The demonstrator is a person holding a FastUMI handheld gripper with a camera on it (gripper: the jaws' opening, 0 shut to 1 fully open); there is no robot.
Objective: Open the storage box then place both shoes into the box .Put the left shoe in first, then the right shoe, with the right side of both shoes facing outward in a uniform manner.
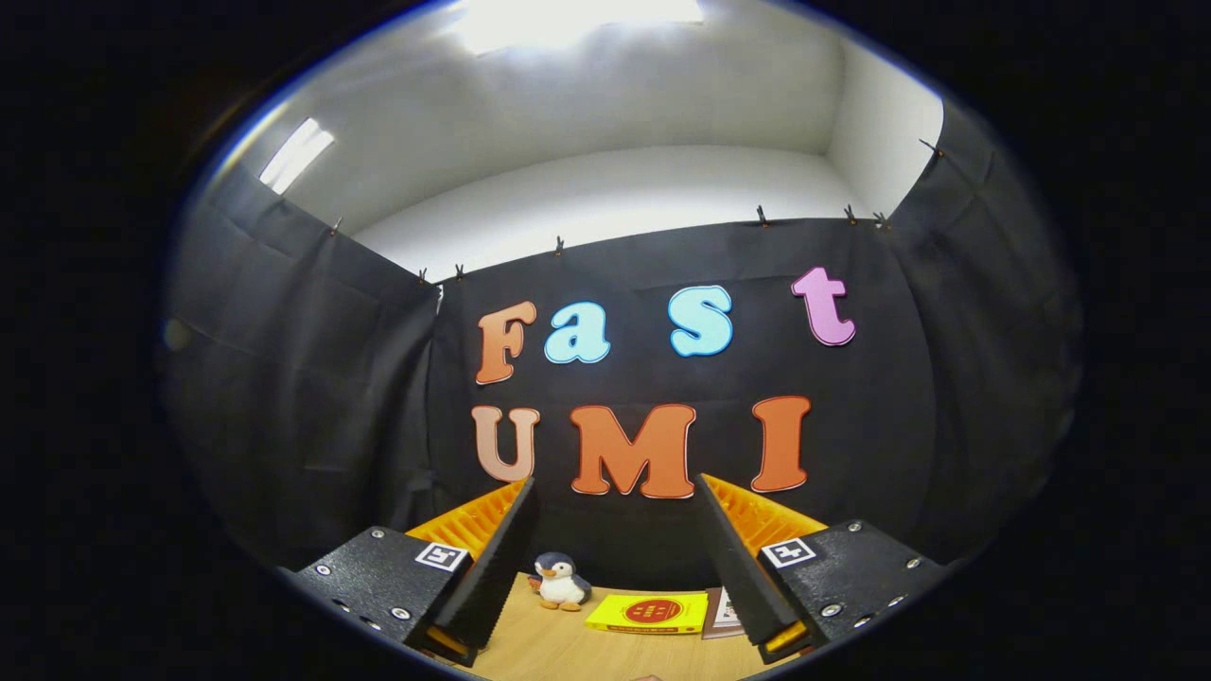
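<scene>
Gripper (615,558) raised and tilted upward — fingers spread wide apart, nothing between them, nothing held.

Wooden table (558,653) below and ahead of the fingers; a strip of its surface shows between them.

Between the fingers, toward the table's far edge: a small plush penguin (560,581), upright, nearer the left finger. Just beside it, toward the right finger, a yellow flat packet (649,613) with a red round mark lies on the table. Beside the packet, partly hidden behind the right finger, a brownish card or booklet (723,613) — cannot tell which.

Beyond the table's far edge, black cloth booth wall (378,397), clipped along its top. Above it a white wall and ceiling (605,123) with a bright light.

Storage box and shoes: cannot place them from this view.
</scene>
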